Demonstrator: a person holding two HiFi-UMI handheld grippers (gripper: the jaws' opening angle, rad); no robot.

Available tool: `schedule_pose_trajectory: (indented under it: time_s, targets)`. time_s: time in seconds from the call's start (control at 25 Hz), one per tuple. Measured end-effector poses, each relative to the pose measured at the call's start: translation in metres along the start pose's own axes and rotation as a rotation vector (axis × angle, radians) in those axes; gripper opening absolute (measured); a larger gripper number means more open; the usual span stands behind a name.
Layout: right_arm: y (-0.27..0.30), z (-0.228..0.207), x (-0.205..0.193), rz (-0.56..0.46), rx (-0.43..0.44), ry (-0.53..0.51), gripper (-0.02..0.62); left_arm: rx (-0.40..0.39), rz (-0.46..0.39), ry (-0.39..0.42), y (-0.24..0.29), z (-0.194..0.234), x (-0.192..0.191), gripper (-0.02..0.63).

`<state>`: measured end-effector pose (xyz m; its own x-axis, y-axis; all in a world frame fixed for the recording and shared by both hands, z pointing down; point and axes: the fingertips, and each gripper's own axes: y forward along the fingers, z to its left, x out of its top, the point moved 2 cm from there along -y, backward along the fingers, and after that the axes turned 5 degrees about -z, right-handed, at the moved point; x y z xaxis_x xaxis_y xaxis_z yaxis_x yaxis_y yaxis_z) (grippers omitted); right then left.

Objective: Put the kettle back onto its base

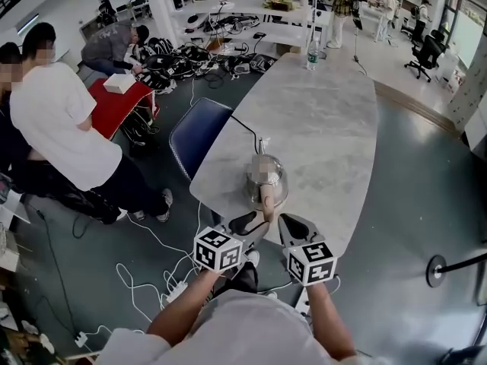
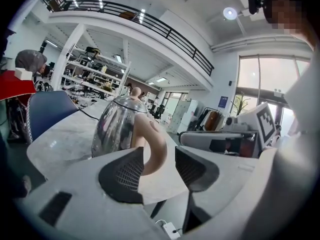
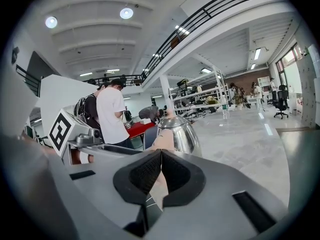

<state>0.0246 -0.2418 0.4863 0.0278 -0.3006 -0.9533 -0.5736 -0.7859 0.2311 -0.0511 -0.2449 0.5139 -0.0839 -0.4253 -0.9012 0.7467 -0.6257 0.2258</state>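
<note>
A shiny steel kettle with a pale pinkish handle stands upright near the front edge of the grey marble table. A black cable runs up to it, and I cannot make out a base beneath it. My left gripper is open just short of the handle, pads apart and touching nothing. In the left gripper view the kettle fills the middle. My right gripper hangs beside the left one, off the table edge, shut with nothing in it. The right gripper view shows the kettle straight ahead.
A blue chair stands against the table's left side. A water bottle is at the far end. People stand and crouch at the left by a red table. Cables and a power strip lie on the floor below me.
</note>
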Motion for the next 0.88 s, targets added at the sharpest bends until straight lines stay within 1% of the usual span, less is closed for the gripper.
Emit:
schedule_pose_trajectory:
  time_s: [0.16, 0.32, 0.4, 0.52, 0.56, 0.72, 0.88]
  targets:
    - [-0.006, 0.010, -0.004, 0.003, 0.005, -0.005, 0.005, 0.005, -0.002, 0.006, -0.008, -0.008, 0.000, 0.195]
    - [-0.009, 0.018, -0.008, 0.003, 0.009, -0.011, 0.005, -0.001, -0.017, 0.010, -0.014, -0.014, 0.002, 0.166]
    - [-0.012, 0.020, -0.009, 0.005, 0.010, -0.015, 0.005, -0.005, -0.021, 0.021, -0.014, -0.018, 0.002, 0.133]
    - [-0.020, 0.022, -0.010, 0.007, 0.006, -0.028, 0.005, -0.016, -0.028, 0.033, -0.014, -0.028, 0.002, 0.043]
    - [-0.022, 0.023, -0.010, 0.007, 0.004, -0.032, 0.005, -0.022, -0.034, 0.031, -0.014, -0.031, 0.003, 0.031]
    - [-0.028, 0.023, -0.010, 0.004, 0.000, -0.041, 0.005, -0.041, -0.038, 0.036, -0.013, -0.041, 0.003, 0.008]
    - [-0.030, 0.026, -0.007, 0.008, 0.009, -0.057, 0.005, -0.043, -0.033, 0.043, -0.012, -0.044, 0.004, 0.008]
